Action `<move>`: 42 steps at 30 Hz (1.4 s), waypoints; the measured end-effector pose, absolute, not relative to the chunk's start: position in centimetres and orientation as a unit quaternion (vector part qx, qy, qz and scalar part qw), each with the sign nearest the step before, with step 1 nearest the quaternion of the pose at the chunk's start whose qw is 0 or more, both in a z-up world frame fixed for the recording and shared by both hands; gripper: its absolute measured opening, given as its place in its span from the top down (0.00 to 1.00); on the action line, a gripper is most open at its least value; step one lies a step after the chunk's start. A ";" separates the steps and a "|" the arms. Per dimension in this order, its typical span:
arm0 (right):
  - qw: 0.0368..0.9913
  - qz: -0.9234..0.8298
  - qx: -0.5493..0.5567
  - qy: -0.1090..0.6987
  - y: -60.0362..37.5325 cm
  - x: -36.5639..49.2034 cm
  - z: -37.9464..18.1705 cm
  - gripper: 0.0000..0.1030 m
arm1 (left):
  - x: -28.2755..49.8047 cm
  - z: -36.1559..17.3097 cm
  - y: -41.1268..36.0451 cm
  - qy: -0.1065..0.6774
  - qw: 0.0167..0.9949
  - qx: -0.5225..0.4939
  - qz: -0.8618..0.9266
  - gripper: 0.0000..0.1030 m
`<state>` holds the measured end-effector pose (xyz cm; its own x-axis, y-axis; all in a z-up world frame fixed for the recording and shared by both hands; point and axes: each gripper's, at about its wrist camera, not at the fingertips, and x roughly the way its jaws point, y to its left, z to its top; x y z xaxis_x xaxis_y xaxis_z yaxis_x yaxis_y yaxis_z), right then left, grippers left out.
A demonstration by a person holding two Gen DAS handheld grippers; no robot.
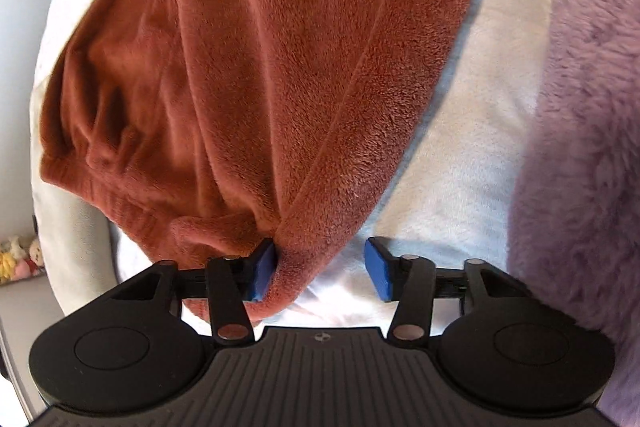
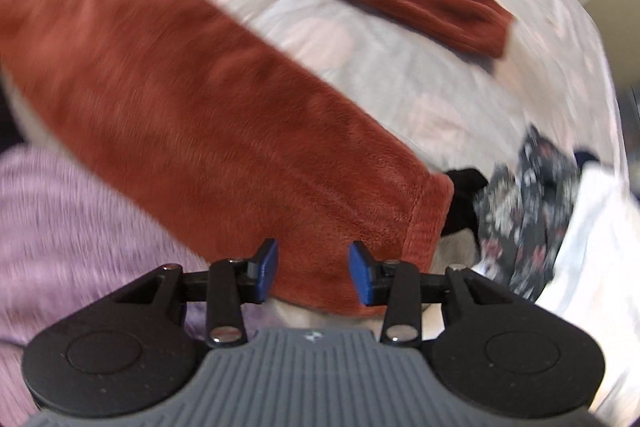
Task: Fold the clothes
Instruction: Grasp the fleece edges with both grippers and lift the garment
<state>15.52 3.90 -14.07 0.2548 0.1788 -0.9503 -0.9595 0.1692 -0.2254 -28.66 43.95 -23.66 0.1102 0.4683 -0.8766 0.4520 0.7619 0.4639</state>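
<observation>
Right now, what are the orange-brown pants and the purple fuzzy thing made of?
The pants look like soft fleece or velour: short, dense, matte pile with brushed streaks and a gathered waistband. The purple thing looks like shaggy faux fur, since its longer fibres clump in tufts. The exact fibre can't be told.

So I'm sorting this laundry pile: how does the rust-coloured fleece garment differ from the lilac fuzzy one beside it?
The rust fleece garment has short, smooth pile; the lilac fuzzy garment looks shaggier. The rust one lies spread across the white bedding, its two long parts stretched out in the right wrist view; the lilac one sits at the edge, only partly in view. Both are soft, plush fabrics resting on that bedding.
</observation>
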 end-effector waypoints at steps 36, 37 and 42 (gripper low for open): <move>0.470 0.527 -0.651 0.277 0.8 19.4 -17.9 0.94 | -25.3 -20.3 45.5 0.707 0.660 0.244 0.066 0.94; 0.494 0.521 -0.637 0.281 0.5 19.8 -16.9 0.94 | -25.5 -19.4 45.7 0.700 0.670 0.237 0.077 0.95; 0.605 0.485 -0.566 0.281 -0.5 22.1 -12.1 0.95 | -24.5 -14.4 46.9 0.654 0.720 0.192 0.131 0.96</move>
